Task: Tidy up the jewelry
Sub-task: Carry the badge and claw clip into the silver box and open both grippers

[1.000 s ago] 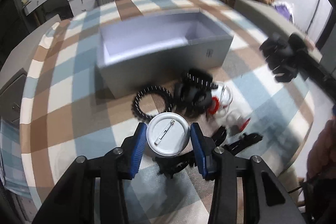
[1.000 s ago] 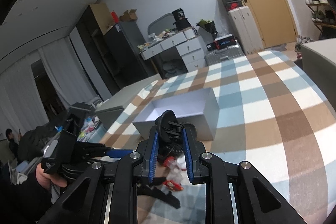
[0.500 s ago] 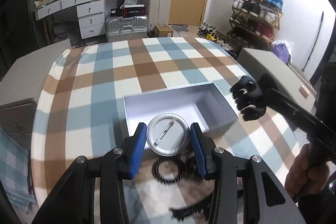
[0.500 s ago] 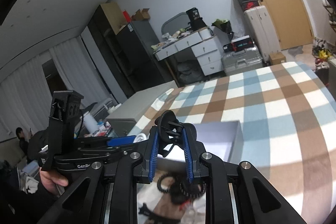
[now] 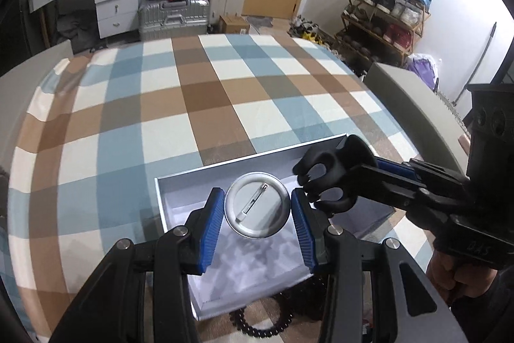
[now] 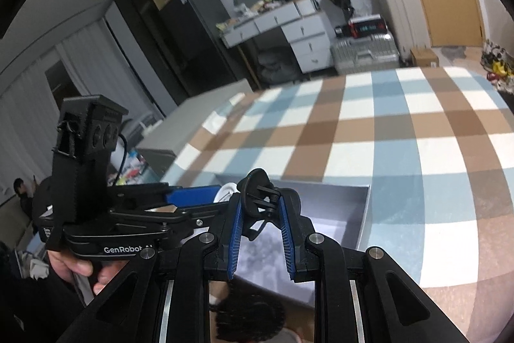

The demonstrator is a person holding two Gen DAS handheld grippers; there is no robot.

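My left gripper (image 5: 257, 201) is shut on a round silver pin badge (image 5: 258, 204), pin side up, held above the open grey box (image 5: 180, 185). My right gripper (image 6: 259, 211) is shut on a black hair claw clip (image 6: 257, 195), also over the box (image 6: 363, 214). In the left wrist view the claw clip (image 5: 324, 179) and right gripper come in from the right, just right of the badge. In the right wrist view the left gripper (image 6: 192, 195) shows at the left with the badge's edge (image 6: 225, 190).
The box sits on a table with a blue, brown and white checked cloth (image 5: 192, 98). A black beaded bracelet (image 5: 260, 325) and other dark pieces lie on the cloth just in front of the box. A dark hair piece (image 6: 247, 317) shows below my right gripper.
Both grippers have lifted off the pile of jewelry and moved forward over the box, each carrying its piece. The box now lies directly beneath them.
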